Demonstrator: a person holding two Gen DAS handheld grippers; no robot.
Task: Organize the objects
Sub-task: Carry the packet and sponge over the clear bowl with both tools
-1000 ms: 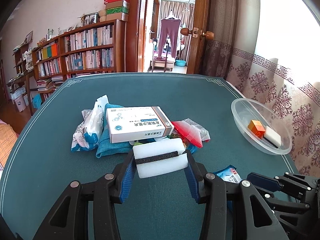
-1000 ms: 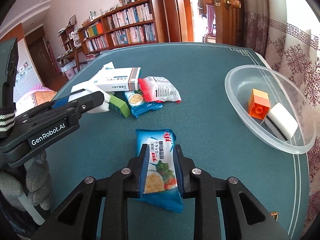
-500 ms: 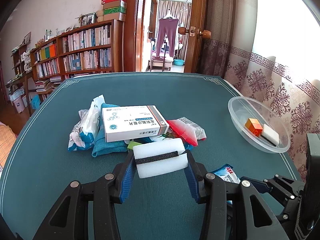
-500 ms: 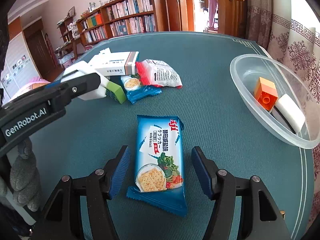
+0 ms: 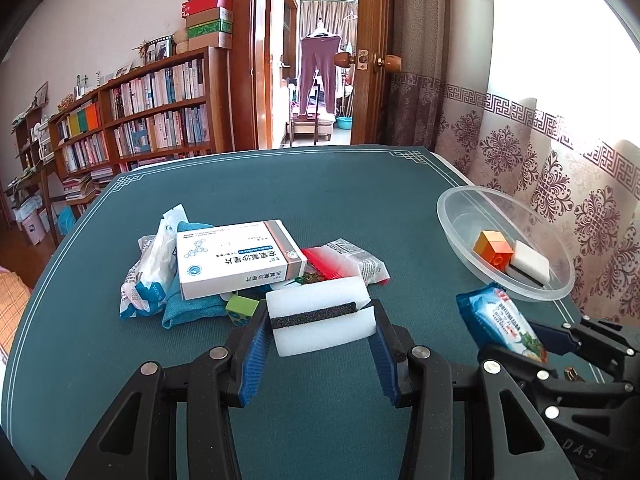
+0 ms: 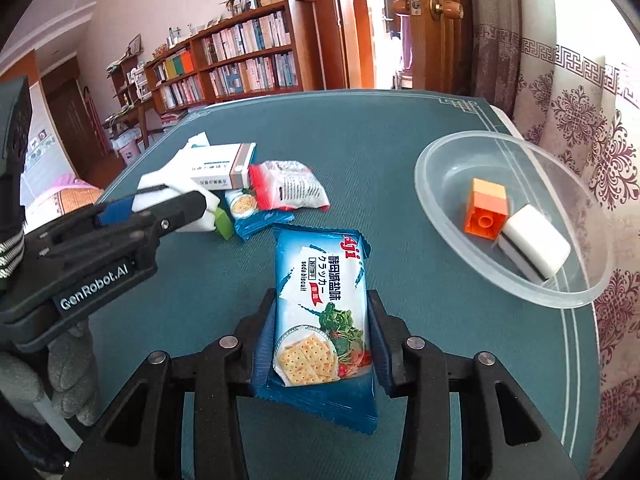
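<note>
Right gripper [image 6: 322,344] back on the cracker pack [image 6: 322,316]

Half a second ago its jaws stood wide; they've just been closing and now clamp the pack, lifted near the bowl [image 6: 452,216]. Left gripper [image 5: 320,334] still clamps the sponge [image 5: 320,320].

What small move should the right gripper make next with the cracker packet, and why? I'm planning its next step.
Probably lift it and carry it to the clear bowl. The right gripper has just been closing, with the cracker packet between its pads, and the bowl already holds a block and a sponge.

Block [image 6: 486,213] and sponge [image 6: 534,249] inside bowl [image 6: 448,152]
</note>
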